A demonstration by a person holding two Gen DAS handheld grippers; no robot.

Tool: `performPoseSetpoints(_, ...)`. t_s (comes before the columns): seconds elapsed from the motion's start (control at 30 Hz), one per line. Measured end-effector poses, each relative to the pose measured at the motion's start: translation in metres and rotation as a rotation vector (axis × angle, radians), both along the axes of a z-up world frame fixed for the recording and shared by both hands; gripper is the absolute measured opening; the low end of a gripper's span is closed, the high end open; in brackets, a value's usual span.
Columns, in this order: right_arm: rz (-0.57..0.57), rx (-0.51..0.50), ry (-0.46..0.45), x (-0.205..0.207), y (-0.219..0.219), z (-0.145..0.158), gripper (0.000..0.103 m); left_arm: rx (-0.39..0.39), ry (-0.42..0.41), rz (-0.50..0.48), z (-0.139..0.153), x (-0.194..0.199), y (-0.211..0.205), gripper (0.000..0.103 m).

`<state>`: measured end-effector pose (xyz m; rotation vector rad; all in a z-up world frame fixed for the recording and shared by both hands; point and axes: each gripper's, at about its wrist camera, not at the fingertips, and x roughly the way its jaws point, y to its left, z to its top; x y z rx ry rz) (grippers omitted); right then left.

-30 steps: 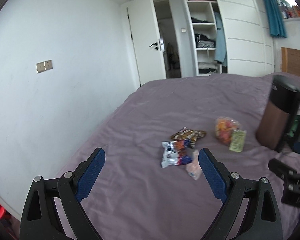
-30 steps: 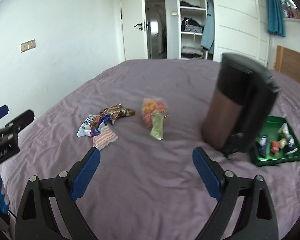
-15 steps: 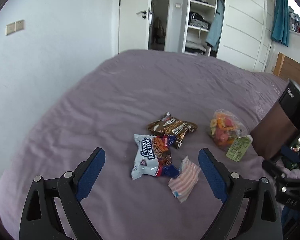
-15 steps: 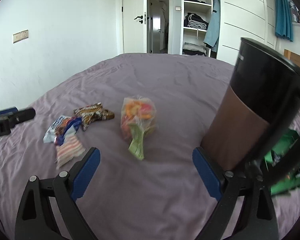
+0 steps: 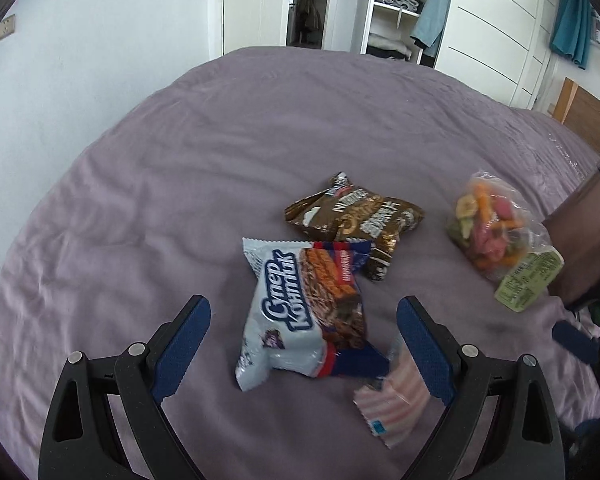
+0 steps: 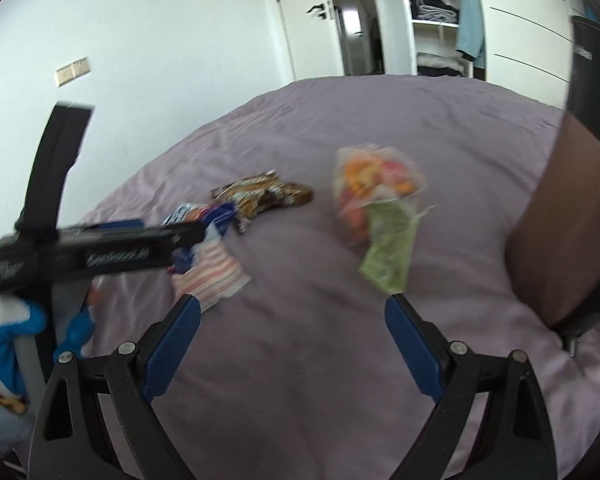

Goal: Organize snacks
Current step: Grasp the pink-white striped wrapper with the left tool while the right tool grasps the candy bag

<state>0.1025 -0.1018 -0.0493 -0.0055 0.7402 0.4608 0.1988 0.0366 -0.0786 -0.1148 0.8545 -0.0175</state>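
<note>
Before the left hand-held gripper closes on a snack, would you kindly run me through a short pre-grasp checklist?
1. Left hand-held gripper open, nothing between the pads: ok.
2. White-and-blue wafer packet lined up between its fingers: ok.
3. Packet free of neighbours: not ok; the brown packet and the pink striped packet overlap or touch it.
4. Right hand-held gripper open and empty: ok.
5. Clear bag of colourful snacks lying apart from the cluster: ok.
6. Destination container in view: cannot tell.
</note>
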Motion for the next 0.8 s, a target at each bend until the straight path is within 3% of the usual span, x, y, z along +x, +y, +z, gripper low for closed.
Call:
performPoseSetpoints(0.17,-0.037,-0.005,-0.02,0.001,-0.014,0.005,0.103,0.017,-0.085,-0.024,0.017,-0.026,-0.002,0.091)
performPoseSetpoints(0.27,-0.055,-0.016,-0.041,0.005,-0.025,0.012,0.103,-0.02,-0.113,-0.074,0.025,-0.054,-0.01,0.091)
performPoseSetpoints(0.5,-0.073,-0.073,-0.105,0.026,-0.044,0.025,0.103,-0.057,-0.065,-0.158,0.017,-0.072,-0.036,0.091)
performPoseSetpoints(0.8,-0.036,-0.116,-0.128,0.078,-0.041,0.021,0.103,-0.118,0.021,-0.126,-0.011,-0.047,-0.04,0.091)
